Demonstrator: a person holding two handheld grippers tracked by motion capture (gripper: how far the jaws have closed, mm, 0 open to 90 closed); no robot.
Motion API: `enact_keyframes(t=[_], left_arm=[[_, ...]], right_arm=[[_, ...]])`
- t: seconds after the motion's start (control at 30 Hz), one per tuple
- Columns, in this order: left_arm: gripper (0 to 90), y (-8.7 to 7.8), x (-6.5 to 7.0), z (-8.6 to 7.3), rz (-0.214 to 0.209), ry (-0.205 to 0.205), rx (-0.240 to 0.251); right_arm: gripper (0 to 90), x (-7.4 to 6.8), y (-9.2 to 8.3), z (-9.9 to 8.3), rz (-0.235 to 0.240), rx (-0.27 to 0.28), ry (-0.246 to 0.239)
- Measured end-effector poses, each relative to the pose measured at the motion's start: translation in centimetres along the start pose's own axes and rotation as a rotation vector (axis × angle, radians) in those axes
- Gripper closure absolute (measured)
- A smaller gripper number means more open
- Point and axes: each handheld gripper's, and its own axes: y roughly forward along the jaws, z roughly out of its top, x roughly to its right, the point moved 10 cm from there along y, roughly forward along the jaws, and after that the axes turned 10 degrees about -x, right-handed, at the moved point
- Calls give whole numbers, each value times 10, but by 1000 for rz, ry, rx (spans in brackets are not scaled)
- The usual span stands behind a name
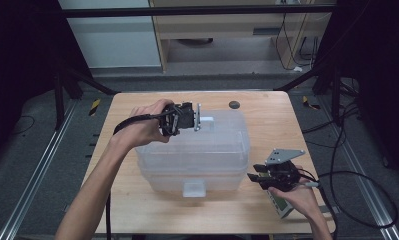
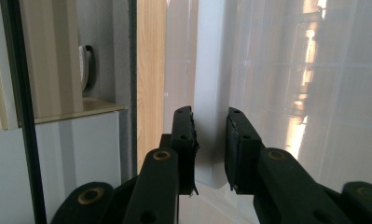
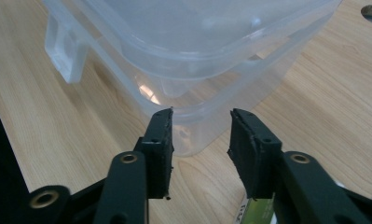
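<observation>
Dark room, black frame posts, grey floor, a pale cabinet at 12 o'clock beyond the wooden table (image 1: 267,107). We go left to right.

The left gripper (image 1: 199,120) comes in from about 9 o'clock, held level over the far rim of the clear plastic box (image 1: 197,150). In the left gripper view the jaws stand narrow with the far latch tab (image 2: 210,135) of the lid (image 1: 222,135) between them. The pads look to be on it or all but on it, and we read this as a pinch on the tab. We judge the hold is there to work that far catch, either pressing it home or lifting it.

The box sits mid-table, lid on top, long side running 9 to 3. Its near latch tab (image 1: 194,188) hangs at 6 o'clock, with nothing on it.

The right gripper (image 1: 254,178) sits at about 4 o'clock of the box, just beside the near right corner and pointing at it. In the right gripper view the jaws are parted, with the box corner (image 3: 193,135) ahead of them and nothing gripped. We judge it is there to steady that corner or the rim. Under the right hand (image 1: 299,197) lies a small green-and-white carton (image 1: 282,205) on the table, only partly seen. A dark round hole (image 1: 234,104) marks the tabletop at 1 o'clock of the box.
</observation>
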Motion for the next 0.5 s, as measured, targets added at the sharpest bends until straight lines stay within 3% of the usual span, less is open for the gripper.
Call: enact_keyframes(t=[0.5], left_arm=[[751, 0, -2, 0, -4, -11, 0]], right_arm=[[851, -6, 1, 10, 36, 58, 17]])
